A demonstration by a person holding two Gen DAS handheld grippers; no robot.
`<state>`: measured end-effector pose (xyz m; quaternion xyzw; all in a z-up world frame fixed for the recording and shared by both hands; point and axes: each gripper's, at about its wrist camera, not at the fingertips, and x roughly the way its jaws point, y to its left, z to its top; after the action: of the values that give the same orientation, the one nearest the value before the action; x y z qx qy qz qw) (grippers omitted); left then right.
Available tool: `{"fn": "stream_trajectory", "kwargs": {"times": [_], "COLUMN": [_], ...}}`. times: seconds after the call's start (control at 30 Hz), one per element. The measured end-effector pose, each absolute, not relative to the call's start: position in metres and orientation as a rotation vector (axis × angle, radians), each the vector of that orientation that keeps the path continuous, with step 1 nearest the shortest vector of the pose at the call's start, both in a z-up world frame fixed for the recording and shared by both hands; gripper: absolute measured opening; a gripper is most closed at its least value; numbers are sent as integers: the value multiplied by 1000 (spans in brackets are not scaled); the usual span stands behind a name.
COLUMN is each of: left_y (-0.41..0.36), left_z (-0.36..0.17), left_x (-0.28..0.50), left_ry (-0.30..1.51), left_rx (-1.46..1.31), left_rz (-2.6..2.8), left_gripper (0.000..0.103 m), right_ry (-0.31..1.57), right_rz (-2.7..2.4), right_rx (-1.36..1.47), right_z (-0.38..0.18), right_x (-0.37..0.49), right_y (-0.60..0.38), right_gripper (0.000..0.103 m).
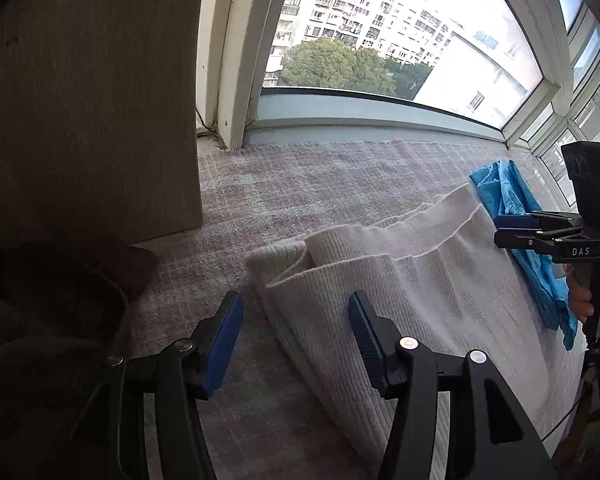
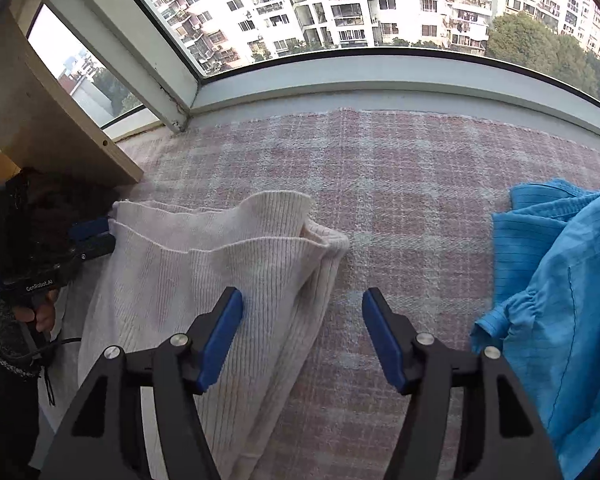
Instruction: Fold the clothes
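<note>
A white ribbed knit garment (image 1: 400, 280) lies folded in layers on a pink checked blanket (image 1: 300, 184). My left gripper (image 1: 296, 320) is open just above the garment's near folded corner, one pad (image 1: 364, 336) over the knit and the other over the blanket. In the right wrist view the same white garment (image 2: 220, 272) lies left of centre. My right gripper (image 2: 302, 320) is open there, straddling the garment's right edge. A crumpled blue garment (image 2: 560, 280) lies to its right. The left gripper (image 2: 110, 236) shows at the knit's far left edge, and the right gripper (image 1: 497, 230) hovers over the blue garment (image 1: 512, 196).
The blanket (image 2: 400, 168) covers a bay-window ledge bounded by the window frame (image 2: 340, 76). A wooden panel (image 1: 92, 100) stands at the left end. A dark cloth heap (image 1: 52, 312) lies near the left gripper. A hand (image 2: 40, 316) holds the left gripper's handle.
</note>
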<state>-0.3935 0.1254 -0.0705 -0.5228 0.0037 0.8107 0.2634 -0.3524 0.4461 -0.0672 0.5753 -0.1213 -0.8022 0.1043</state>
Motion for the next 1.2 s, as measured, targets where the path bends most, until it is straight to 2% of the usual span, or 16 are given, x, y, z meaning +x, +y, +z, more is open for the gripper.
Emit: {"fn": "stream_trajectory", "kwargs": {"times": [0.07, 0.13, 0.2, 0.3, 0.33, 0.37, 0.4, 0.43, 0.47, 0.6, 0.7, 0.83, 0.97, 1.03, 1.13, 1.2], "left_y": [130, 134, 137, 136, 136, 135, 135, 135, 134, 131, 125, 118, 112, 109, 110, 111], "left_z": [-80, -83, -85, -91, -92, -94, -94, -93, -93, -87, -71, -30, 34, 73, 91, 103], "left_x": [-401, -407, -411, -419, -421, -422, -422, -422, -422, -420, -412, -395, -368, -346, -292, -256], "left_ry": [10, 23, 37, -6, -23, -42, -67, -91, -117, -147, -172, -182, -145, -115, 0, 76], "left_rx": [-1442, -1445, -1444, -1449, -1446, -1441, -1430, -1418, -1408, -1390, -1360, -1284, -1145, -1038, -946, -884], "left_rz": [2180, 2179, 2174, 2126, 2112, 2095, 2067, 2039, 2013, 1994, 1987, 1992, 2035, 2070, 2073, 2073], "left_gripper": [57, 68, 71, 71, 70, 69, 58, 36, 28, 16, 13, 12, 11, 11, 11, 11], "right_ry": [-390, -416, -463, -494, -511, -538, -606, -662, -678, -723, -754, -701, -561, -418, -303, -247], "right_rz": [-2325, -2287, -2267, -2253, -2252, -2236, -2186, -2151, -2151, -2166, -2183, -2244, -2388, -2472, -2532, -2563], "right_rx": [1706, 1709, 1681, 1663, 1657, 1648, 1627, 1605, 1593, 1534, 1466, 1341, 1150, 1053, 1017, 1052], "right_z": [-76, -82, -85, -87, -87, -88, -90, -92, -92, -83, -61, -9, 64, 96, 110, 92], "right_x": [-361, -368, -372, -376, -376, -376, -377, -376, -375, -367, -356, -333, -297, -267, -217, -182], "right_y": [447, 449, 453, 458, 460, 461, 464, 466, 467, 468, 469, 463, 452, 442, 431, 427], "right_gripper": [62, 65, 73, 74, 72, 56, 26, 25, 25, 22, 22, 21, 21, 21, 21, 21]}}
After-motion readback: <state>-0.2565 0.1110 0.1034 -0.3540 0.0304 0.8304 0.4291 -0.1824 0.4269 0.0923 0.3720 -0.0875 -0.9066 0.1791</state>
